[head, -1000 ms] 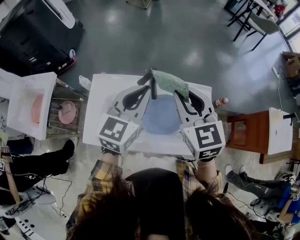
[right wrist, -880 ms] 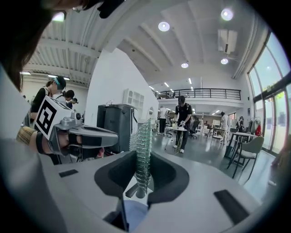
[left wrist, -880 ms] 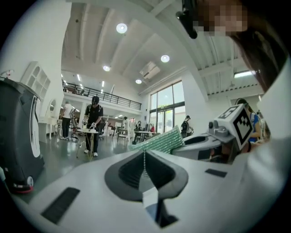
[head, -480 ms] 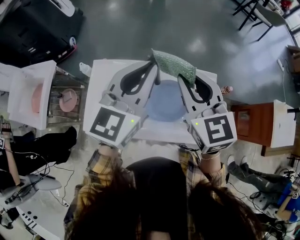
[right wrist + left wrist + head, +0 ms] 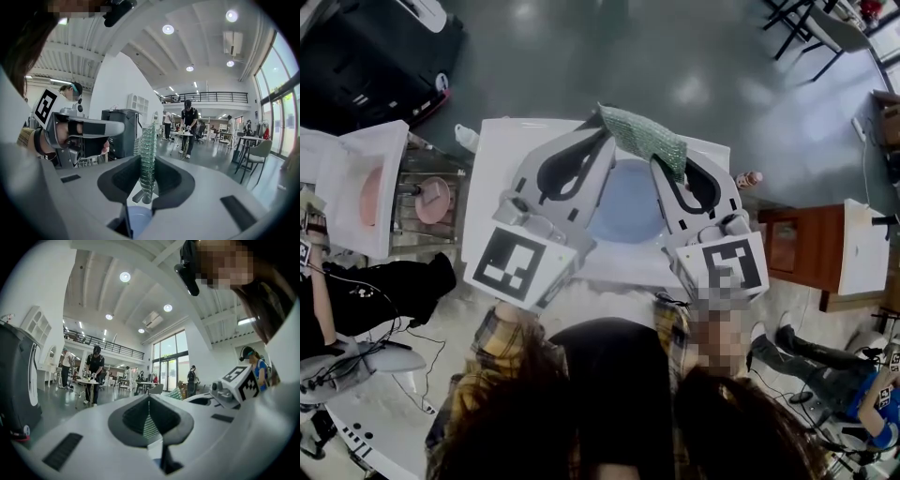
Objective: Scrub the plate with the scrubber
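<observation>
green scrubber (image 5: 642, 139) above plate (image 5: 623, 214), edges in right claw (image 5: 668, 169), perhaps left claw (image 5: 604, 133)

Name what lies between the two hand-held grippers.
The blue plate lies on the white table between the left hand-held gripper and the right hand-held gripper, which holds the scrubber; the head view shows it.
</observation>
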A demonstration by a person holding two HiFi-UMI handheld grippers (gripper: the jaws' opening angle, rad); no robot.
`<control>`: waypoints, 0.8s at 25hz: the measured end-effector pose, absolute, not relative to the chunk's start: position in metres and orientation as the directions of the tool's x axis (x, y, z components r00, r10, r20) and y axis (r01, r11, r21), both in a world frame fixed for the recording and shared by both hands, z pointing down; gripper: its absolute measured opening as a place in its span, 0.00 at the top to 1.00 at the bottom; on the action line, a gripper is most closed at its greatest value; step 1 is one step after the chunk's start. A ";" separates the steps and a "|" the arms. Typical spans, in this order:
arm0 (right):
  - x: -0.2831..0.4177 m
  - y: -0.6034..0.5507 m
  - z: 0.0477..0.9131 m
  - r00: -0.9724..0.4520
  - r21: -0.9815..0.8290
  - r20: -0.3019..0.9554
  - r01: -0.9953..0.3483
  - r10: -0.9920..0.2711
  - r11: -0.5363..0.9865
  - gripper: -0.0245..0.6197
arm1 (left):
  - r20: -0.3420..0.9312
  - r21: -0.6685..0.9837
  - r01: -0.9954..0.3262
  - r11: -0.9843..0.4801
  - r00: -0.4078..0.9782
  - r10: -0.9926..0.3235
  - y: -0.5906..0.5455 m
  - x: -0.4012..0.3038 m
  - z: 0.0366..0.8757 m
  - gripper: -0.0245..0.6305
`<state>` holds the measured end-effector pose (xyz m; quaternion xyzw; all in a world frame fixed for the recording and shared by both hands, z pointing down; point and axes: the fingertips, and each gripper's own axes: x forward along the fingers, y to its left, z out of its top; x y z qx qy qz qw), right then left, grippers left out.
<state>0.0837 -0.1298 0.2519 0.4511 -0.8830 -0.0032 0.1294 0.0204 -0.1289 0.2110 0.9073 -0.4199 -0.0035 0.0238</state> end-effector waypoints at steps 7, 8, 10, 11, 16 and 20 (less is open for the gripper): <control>0.083 -0.127 0.252 -0.571 0.107 0.223 -0.791 -0.790 0.602 0.81 | 0.022 0.063 -0.766 -0.639 0.641 -0.767 -0.127 0.021 0.216 0.93; 0.083 -0.127 0.251 -0.572 0.108 0.221 -0.790 -0.790 0.603 0.81 | 0.021 0.063 -0.768 -0.637 0.639 -0.769 -0.127 0.021 0.216 0.93; 0.083 -0.127 0.251 -0.573 0.108 0.219 -0.790 -0.790 0.603 0.81 | 0.022 0.062 -0.771 -0.633 0.635 -0.772 -0.127 0.020 0.217 0.93; 0.083 -0.127 0.251 -0.573 0.106 0.218 -0.791 -0.790 0.603 0.81 | 0.023 0.060 -0.774 -0.631 0.633 -0.774 -0.128 0.019 0.218 0.93; 0.084 -0.129 0.257 -0.573 0.104 0.231 -0.789 -0.786 0.606 0.82 | 0.027 0.051 -0.784 -0.618 0.620 -0.784 -0.130 0.015 0.223 0.93; 0.086 -0.129 0.258 -0.569 0.099 0.232 -0.793 -0.789 0.601 0.82 | 0.031 0.038 -0.792 -0.610 0.611 -0.791 -0.129 0.013 0.224 0.93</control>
